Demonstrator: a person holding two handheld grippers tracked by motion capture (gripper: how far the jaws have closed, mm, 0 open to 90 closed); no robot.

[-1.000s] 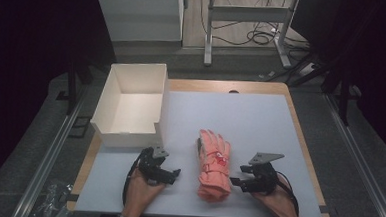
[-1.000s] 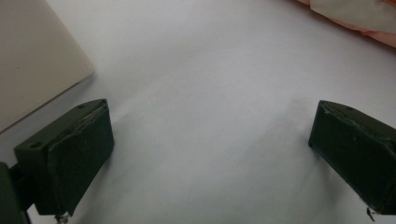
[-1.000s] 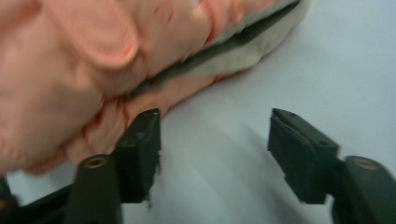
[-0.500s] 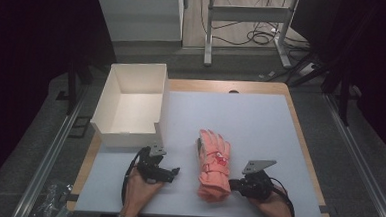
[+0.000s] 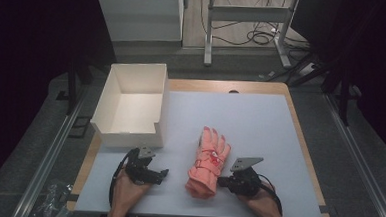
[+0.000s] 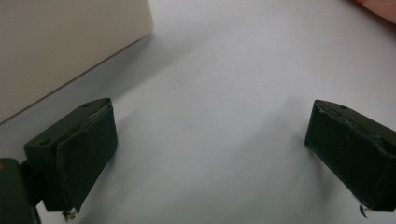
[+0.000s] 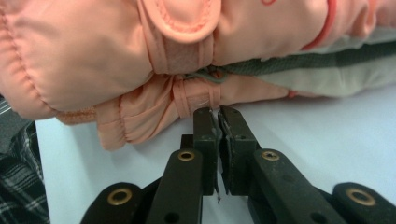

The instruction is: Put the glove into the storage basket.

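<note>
High view: a padded salmon-pink glove [image 5: 208, 162] lies mid-front on my pale grey tabletop [image 5: 260, 127], fingers pointing away, grey palm fabric showing underneath. Whether my right hand-held gripper [image 7: 217, 113] pinches any cuff fabric is hard to tell; its jaws are together. An open white cardboard box [image 5: 131, 105] stands to the left. My left hand-held gripper [image 5: 163, 174] gapes apart.

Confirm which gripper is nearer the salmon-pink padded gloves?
Right. The right gripper, jaws shut, has its tips at the salmon-pink padded gloves by the cuff strap. The left gripper, open, sits apart over bare mat, beside the white cardboard box.
</note>
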